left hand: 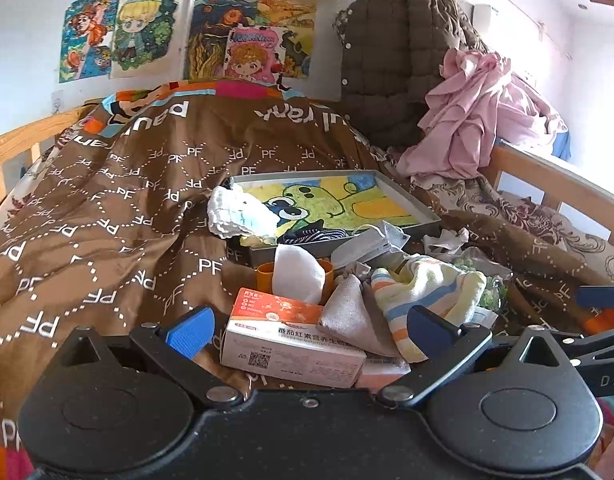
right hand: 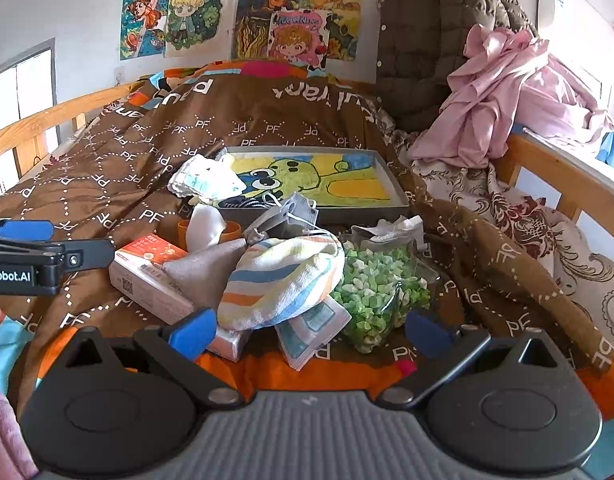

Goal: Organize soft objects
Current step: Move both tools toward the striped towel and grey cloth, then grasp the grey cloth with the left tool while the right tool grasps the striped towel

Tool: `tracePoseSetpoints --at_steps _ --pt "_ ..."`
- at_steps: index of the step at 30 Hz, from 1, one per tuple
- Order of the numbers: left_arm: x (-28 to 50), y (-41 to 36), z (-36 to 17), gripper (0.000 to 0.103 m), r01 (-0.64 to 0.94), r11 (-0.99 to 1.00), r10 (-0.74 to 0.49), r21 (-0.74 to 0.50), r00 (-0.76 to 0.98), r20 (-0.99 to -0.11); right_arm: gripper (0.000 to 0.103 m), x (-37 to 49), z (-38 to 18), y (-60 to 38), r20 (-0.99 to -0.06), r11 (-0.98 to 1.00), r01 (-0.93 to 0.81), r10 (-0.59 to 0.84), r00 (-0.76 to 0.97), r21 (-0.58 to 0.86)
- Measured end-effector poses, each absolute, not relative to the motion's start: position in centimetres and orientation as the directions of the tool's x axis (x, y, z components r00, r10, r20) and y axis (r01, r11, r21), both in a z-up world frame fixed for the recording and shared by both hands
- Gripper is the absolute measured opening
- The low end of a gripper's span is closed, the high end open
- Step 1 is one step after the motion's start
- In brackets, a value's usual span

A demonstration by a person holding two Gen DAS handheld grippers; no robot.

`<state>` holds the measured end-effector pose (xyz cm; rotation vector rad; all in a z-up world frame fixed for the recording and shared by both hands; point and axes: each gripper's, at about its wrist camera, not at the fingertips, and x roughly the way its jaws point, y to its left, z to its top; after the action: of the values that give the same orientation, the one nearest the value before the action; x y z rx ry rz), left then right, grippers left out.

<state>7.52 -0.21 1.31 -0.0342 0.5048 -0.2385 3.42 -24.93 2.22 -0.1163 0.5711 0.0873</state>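
Both tools hang over the foot of a bed with jaws spread wide and nothing between them: the left gripper [left hand: 310, 332] and the right gripper [right hand: 311, 330], each with blue pads. The left tool's black side arm, seen in the right wrist view, reads "nRobot.AI". Just ahead of the left jaws lies a white and orange cardboard box [left hand: 287, 340] printed with Chinese characters and a QR code, its long axis running roughly across the gap. Touching it, toward the right finger, is a grey cloth [left hand: 349, 314], and beside that a rolled pastel-striped towel [right hand: 281, 280], which in the right wrist view sits just ahead of the jaws with its long axis slanting from near left to far right. Right of it, ahead of the right finger, is a clear bag of green and white pieces [right hand: 381, 292]. Beyond stands an orange cup [left hand: 295, 276] holding white tissue, then a grey shallow tray with a green cartoon picture [right hand: 389, 184], a white knitted cloth [left hand: 237, 212] draped on its left corner. All rests on a brown quilt [left hand: 107, 200] marked "PF". Farther off are wooden bed rails [right hand: 547, 168], a heap of pink fabric [left hand: 471, 120], a dark quilted jacket [left hand: 391, 52] and cartoon posters [left hand: 147, 32] on the white wall.
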Motion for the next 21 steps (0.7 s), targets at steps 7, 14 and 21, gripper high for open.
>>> tracePoseSetpoints --at_steps 7,14,21 --pt "10.5 -1.0 0.9 0.102 0.299 0.953 -0.287 -0.057 0.824 -0.489 0.103 5.7 2.3 -25.6 -0.566 0.989 -0.125 0.057 0.823 -0.083" --pt "13.4 -2.2 -1.0 0.102 0.404 0.915 -0.341 0.0 0.772 -0.535 0.103 8.5 1.6 -26.1 -0.57 0.974 -0.185 0.079 0.818 -0.131" --pt "15.6 -3.3 -3.1 0.099 0.486 0.873 -0.381 0.031 0.721 -0.579 0.103 11.7 0.0 -26.3 -0.623 0.96 -0.267 0.16 0.766 -0.083"
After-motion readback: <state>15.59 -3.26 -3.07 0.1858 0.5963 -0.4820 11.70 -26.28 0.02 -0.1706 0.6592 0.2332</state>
